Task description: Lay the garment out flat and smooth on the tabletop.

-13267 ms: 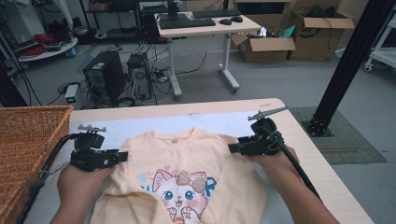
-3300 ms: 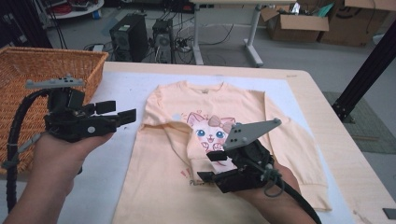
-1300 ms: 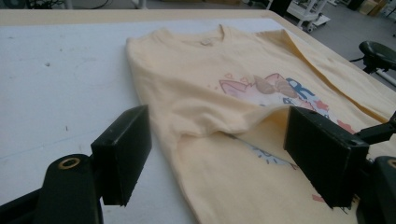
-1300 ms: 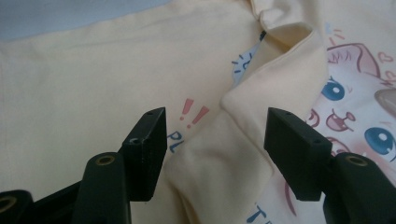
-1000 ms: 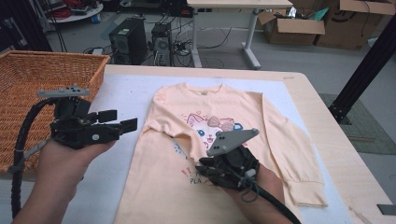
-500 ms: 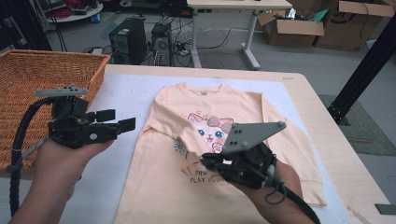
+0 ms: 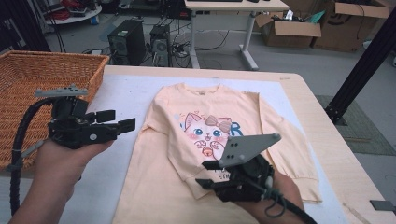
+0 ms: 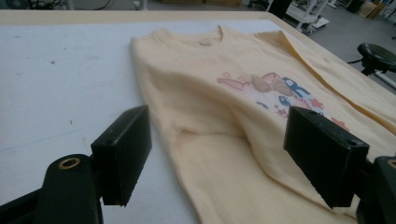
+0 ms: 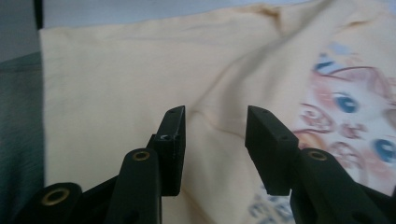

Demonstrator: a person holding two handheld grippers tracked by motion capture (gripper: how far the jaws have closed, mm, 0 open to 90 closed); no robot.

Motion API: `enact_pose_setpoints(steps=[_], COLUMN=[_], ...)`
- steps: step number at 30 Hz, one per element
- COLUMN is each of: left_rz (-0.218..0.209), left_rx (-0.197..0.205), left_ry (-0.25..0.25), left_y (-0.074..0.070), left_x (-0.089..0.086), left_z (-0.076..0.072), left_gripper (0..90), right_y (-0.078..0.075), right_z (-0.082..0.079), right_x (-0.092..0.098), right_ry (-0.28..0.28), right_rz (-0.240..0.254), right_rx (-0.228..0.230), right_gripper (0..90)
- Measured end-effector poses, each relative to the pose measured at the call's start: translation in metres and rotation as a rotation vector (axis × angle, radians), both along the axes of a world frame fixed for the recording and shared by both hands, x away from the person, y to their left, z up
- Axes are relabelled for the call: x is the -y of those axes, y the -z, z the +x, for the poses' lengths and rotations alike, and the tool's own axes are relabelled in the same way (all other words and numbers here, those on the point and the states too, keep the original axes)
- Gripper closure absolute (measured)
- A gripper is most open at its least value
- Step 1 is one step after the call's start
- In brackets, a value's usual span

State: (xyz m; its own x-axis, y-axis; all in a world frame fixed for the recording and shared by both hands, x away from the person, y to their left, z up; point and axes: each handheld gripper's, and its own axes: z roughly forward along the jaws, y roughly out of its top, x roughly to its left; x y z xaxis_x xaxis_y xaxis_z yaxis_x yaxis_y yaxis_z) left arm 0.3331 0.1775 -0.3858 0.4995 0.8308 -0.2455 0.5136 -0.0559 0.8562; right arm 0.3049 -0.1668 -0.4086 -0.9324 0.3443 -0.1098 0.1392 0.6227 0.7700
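Item: pale peach long-sleeved cotton sweatshirt with cat print, flat on white-covered tabletop, left sleeve folded inward | right gripper jaws just opening, apparently released | left gripper jaws wide, empty | advice: smooth fold before next pinch.

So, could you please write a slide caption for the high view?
Both claws, left and right, open over a peach sweatshirt, its left sleeve folded across the front.

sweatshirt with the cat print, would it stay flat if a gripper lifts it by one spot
Probably not: the sweatshirt looks floppy, its left sleeve already folded over the body and creased. It would likely sag and drape. On the white mat it may bunch rather than slide.
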Motion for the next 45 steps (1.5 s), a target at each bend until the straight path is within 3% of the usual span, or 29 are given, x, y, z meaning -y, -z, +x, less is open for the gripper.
enact_pose_setpoints(steps=[5, 9, 11, 12, 14, 17, 20, 24, 28, 29, 32, 33, 36, 39, 40, 41, 42, 44, 45], left_rz=[0.002, 0.005, 0.004, 0.005, 0.004, 0.006, 0.002, -0.001, -0.002, -0.001, 0.002, 0.002, 0.003, 0.002, 0.003, 0.005, 0.007, 0.011, 0.012], left_rx=[0.001, -0.002, -0.003, -0.003, -0.005, -0.006, -0.004, -0.005, -0.011, -0.011, -0.014, -0.015, -0.010, -0.006, -0.008, -0.009, -0.011, -0.013, -0.012], left_ry=[0.004, 0.000, 0.001, 0.002, 0.003, 0.001, -0.003, 0.000, 0.008, 0.010, 0.009, 0.008, 0.006, 0.007, 0.008, 0.008, 0.008, 0.006, 0.006], left_y=[0.000, 0.000, 0.001, 0.001, 0.002, 0.002, 0.002, 0.003, 0.005, 0.005, 0.005, 0.004, 0.002, 0.001, 0.001, 0.001, 0.001, 0.001, 0.001], left_x=[0.001, 0.000, 0.000, 0.000, 0.000, -0.001, -0.002, -0.001, 0.003, 0.003, 0.004, 0.004, 0.004, 0.004, 0.004, 0.004, 0.004, 0.003, 0.002], left_z=[0.000, 0.001, 0.001, 0.002, 0.002, 0.003, 0.004, 0.005, 0.007, 0.007, 0.007, 0.007, 0.007, 0.007, 0.007, 0.007, 0.007, 0.007, 0.007], left_gripper=[24.0, 24.0, 24.0, 24.0, 24.0, 24.0, 24.0, 24.0, 24.0, 24.0, 24.0, 24.0, 24.0, 24.0, 24.0, 24.0, 24.0, 24.0, 24.0], right_y=[0.001, 0.018, 0.032, 0.034, 0.030, 0.016, -0.003, -0.010, 0.013, 0.013, 0.000, -0.005, -0.005, 0.012, 0.018, 0.025, 0.027, 0.024, 0.022], right_z=[0.021, 0.027, 0.027, 0.026, 0.023, 0.025, 0.031, 0.042, 0.055, 0.056, 0.059, 0.061, 0.073, 0.085, 0.087, 0.087, 0.085, 0.083, 0.082], right_x=[0.017, 0.011, 0.002, 0.002, 0.001, 0.010, 0.031, 0.056, 0.065, 0.066, 0.072, 0.072, 0.070, 0.064, 0.061, 0.055, 0.054, 0.051, 0.051], right_ry=[0.109, 0.099, 0.073, 0.072, 0.058, 0.068, 0.119, 0.172, 0.182, 0.194, 0.235, 0.248, 0.281, 0.297, 0.286, 0.266, 0.253, 0.250, 0.252], right_rz=[0.019, -0.002, -0.051, -0.022, -0.053, -0.052, -0.052, -0.077, -0.142, -0.131, -0.029, -0.016, -0.012, -0.047, -0.064, -0.102, -0.071, -0.091, -0.091], right_rx=[-0.030, -0.090, -0.141, -0.127, -0.101, -0.056, -0.004, 0.000, -0.083, -0.083, -0.056, -0.046, -0.059, -0.143, -0.156, -0.183, -0.179, -0.151, -0.140], right_gripper=[58.8, 58.7, 64.4, 74.7, 86.2, 88.3, 88.5, 89.0, 71.6, 67.7, 66.8, 66.1, 60.8, 58.3, 61.0, 70.1, 75.3, 84.9, 85.6])
